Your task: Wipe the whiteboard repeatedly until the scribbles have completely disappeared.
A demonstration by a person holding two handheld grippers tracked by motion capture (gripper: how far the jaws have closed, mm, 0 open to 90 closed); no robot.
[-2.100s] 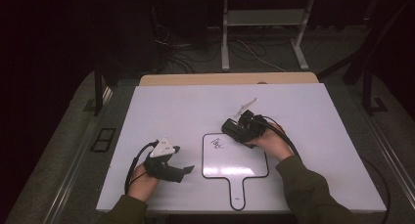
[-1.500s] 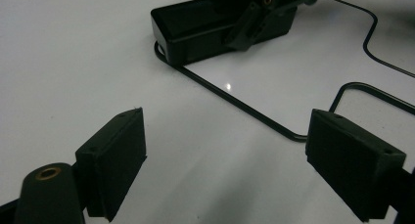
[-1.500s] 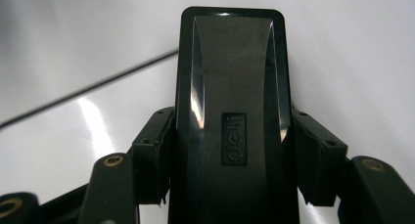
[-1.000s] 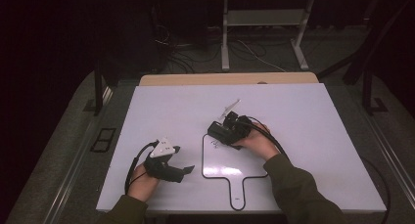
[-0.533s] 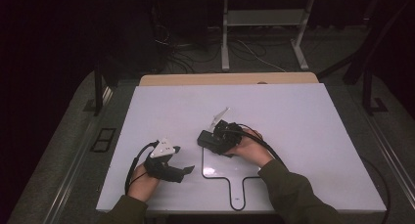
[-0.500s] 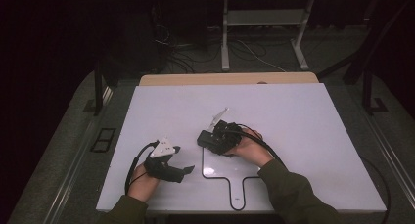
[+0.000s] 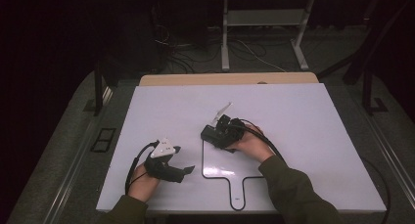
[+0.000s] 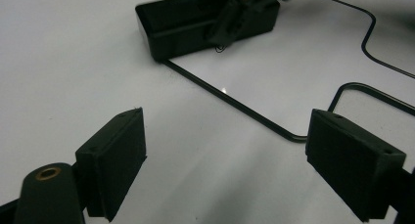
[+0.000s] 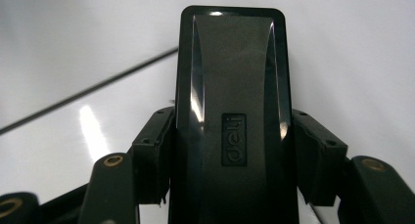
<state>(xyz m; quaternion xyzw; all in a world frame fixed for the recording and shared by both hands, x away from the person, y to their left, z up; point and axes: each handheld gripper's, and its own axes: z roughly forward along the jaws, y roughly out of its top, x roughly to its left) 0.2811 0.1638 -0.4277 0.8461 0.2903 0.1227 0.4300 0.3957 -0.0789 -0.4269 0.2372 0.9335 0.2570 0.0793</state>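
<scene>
A small white board (image 7: 242, 160) with a thin black frame and a handle lies flat on the table. My right gripper (image 7: 221, 136) is shut on a black board eraser (image 7: 210, 134), which rests on the board's top left corner. In the right gripper view the eraser (image 9: 234, 77), marked "deli", is clamped between both pads of the gripper (image 9: 235, 125). My left gripper (image 7: 182, 159) rests on the table left of the board, jaws wide open and empty. In the left gripper view its jaws (image 8: 235, 153) frame the board's edge (image 8: 230, 94), with the eraser (image 8: 186, 26) beyond.
The white table (image 7: 303, 111) has a wooden strip (image 7: 225, 79) along its far edge. Behind it on the dark floor stand metal frame legs (image 7: 225, 43) and loose cables. A cable trails from each gripper.
My right hand has carried the eraser from beyond the board's upper right leftward to its top left corner. The scribble seen there earlier no longer shows. The left gripper has stayed put.
</scene>
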